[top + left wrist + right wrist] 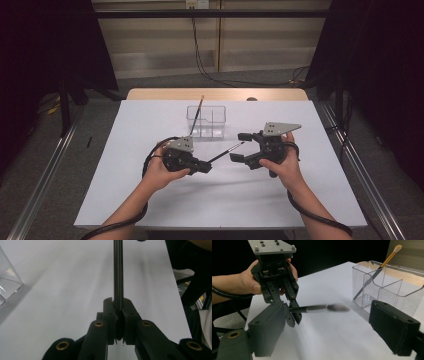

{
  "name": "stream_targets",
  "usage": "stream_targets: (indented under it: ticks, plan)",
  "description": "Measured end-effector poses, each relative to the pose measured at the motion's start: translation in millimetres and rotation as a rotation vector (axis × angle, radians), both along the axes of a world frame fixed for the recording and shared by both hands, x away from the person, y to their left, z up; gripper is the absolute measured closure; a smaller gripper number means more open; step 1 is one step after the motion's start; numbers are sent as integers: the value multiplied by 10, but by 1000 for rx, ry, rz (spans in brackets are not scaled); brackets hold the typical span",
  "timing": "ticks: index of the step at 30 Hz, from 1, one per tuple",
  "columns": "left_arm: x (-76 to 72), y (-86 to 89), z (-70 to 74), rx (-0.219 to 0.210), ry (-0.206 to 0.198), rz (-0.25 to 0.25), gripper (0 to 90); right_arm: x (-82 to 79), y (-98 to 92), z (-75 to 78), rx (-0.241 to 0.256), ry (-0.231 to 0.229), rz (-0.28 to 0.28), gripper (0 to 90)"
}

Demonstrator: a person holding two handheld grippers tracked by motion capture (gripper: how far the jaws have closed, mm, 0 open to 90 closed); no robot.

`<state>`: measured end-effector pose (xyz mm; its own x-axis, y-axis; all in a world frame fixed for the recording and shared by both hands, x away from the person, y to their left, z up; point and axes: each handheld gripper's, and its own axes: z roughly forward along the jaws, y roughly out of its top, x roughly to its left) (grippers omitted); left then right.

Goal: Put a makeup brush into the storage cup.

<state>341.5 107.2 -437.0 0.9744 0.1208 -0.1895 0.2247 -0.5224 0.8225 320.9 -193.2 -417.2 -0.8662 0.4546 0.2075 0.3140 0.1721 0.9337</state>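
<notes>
The left gripper is closed on the handle end of a slim makeup brush, which projects toward the right gripper and is held clear of the white table. In the left gripper view the dark, round handle sits clamped between the 2 jaws and runs straight up and away. The right gripper stands with its jaws wide apart, gripping nothing; in the right gripper view the bristle tip lies between them without contact. Behind the grippers stands a clear divided organizer, which holds 1 other brush leaning in its left compartment. Handling judgement: the brush is light and stiff along the handle, soft at the bristles, and its smooth round shaft may rotate or slip under a loose pinch. Take hold on the handle or the ferrule just behind the bristles, never on the bristles themselves. The organizer looks light and could tip or slide if struck.
</notes>
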Motion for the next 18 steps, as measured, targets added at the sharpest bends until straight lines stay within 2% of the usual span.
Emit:
stream_targets:
  ticks: [4, 12, 13, 18]
  plan:
    - [9, 1, -8, -65, 22, 23, 838, -10, 5, 13, 8, -5, -1, 145]
    - [5, -52, -43, -115, 39, 39, 839, -10, 0, 14, 30, -8, -6, 194]
    - [7, -58, -40, -106, 35, 38, 839, -11, -1, 14, 30, -9, -9, 203]
    - [4, -101, -53, -132, 48, 32, 838, -9, -12, 25, 36, -1, -13, 260]
